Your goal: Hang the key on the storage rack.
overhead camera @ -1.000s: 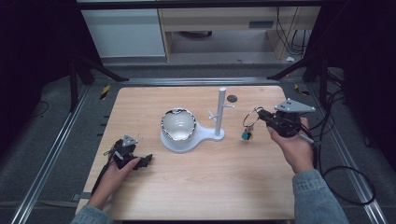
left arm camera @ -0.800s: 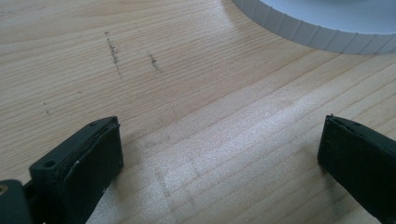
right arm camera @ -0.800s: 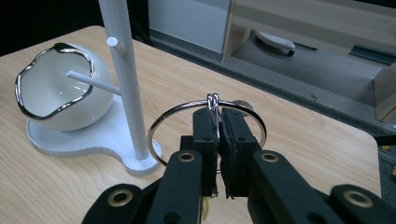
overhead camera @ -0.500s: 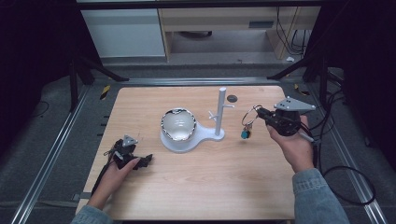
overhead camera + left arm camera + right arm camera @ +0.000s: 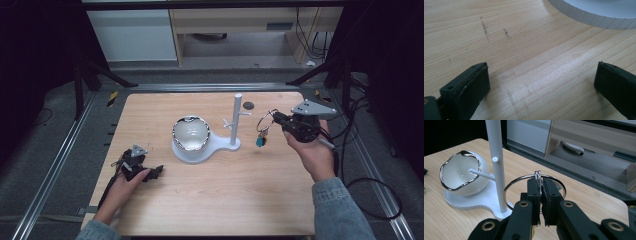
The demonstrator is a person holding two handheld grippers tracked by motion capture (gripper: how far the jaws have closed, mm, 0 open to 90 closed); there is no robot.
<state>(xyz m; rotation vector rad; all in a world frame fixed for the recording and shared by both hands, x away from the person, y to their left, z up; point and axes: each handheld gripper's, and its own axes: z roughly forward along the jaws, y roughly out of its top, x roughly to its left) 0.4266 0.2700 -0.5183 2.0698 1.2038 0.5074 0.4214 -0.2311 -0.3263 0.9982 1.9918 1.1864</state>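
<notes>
A white stand (image 5: 236,120) with a tall post and short pegs rises from a white base (image 5: 220,142) near the table's middle. A white bowl (image 5: 190,134) with a silver rim sits on that base. My right gripper (image 5: 276,119) hovers to the right of the post, shut on a large metal key ring (image 5: 534,188). A small blue tag (image 5: 260,141) dangles from the ring. In the right gripper view the post (image 5: 496,162) stands just left of the ring. My left gripper (image 5: 150,172) rests open on the wood at the front left, nothing between its jaws.
The wooden table (image 5: 210,195) has a small dark disc (image 5: 248,105) behind the stand. Metal rails (image 5: 60,150) flank the table. Cabinets (image 5: 135,35) stand beyond the far edge. A cable (image 5: 380,195) trails off to the right of the table.
</notes>
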